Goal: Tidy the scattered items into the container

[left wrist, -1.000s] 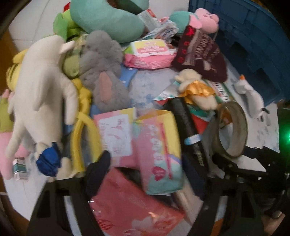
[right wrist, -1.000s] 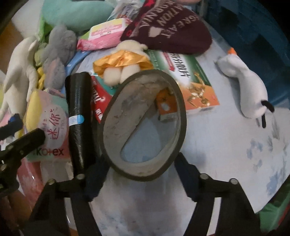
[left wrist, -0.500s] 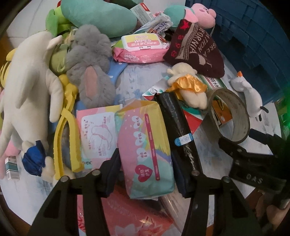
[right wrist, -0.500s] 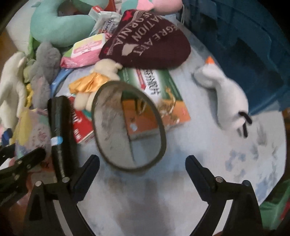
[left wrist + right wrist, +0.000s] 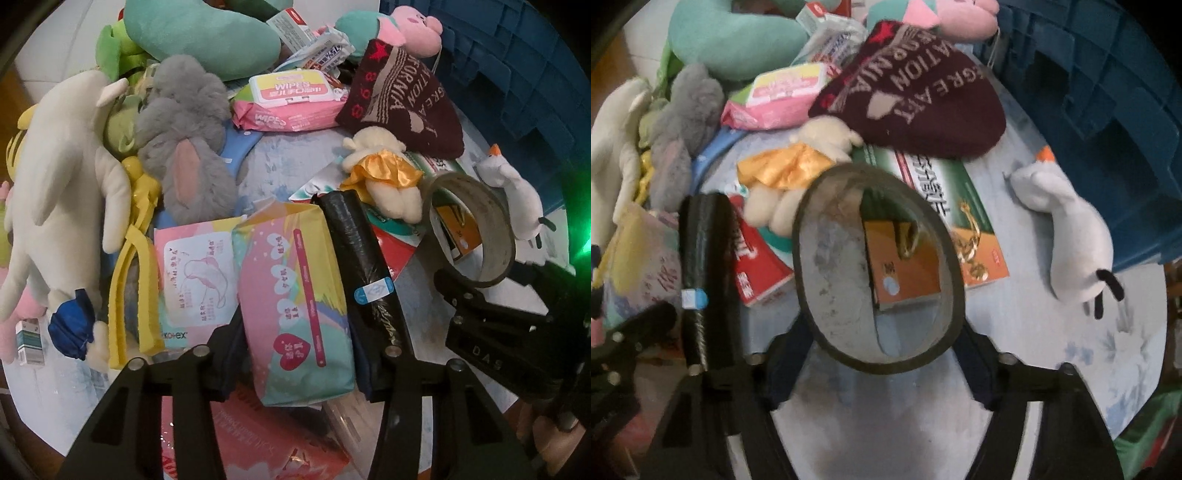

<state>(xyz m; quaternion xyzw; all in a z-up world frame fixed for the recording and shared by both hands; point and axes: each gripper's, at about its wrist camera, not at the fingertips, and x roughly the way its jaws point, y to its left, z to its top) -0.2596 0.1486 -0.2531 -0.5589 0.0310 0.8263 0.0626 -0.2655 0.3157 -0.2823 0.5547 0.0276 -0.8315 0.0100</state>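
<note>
Right wrist: tape ring (image 5: pixel 877 269) between tool (image 5: pixel 877 363) fingers, beside blue crate (image 5: pixel 1108 110).

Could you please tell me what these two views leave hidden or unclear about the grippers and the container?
- Blue crate, both views: cut off by the frame edge, its inside unseen.
- Right gripper, right wrist view: the tape ring covers its fingertips.
- Left gripper, left wrist view: the pastel pack hides its pad contact.

A tape ring (image 5: pixel 877 269) stands on edge on the table (image 5: pixel 1052 369), over a box (image 5: pixel 945 221). Left of it lies a roll (image 5: pixel 705 277); right, a snowman toy (image 5: pixel 1067 232). Behind sits a hat (image 5: pixel 923 103), with a crate (image 5: pixel 1108 92) at far right.
</note>
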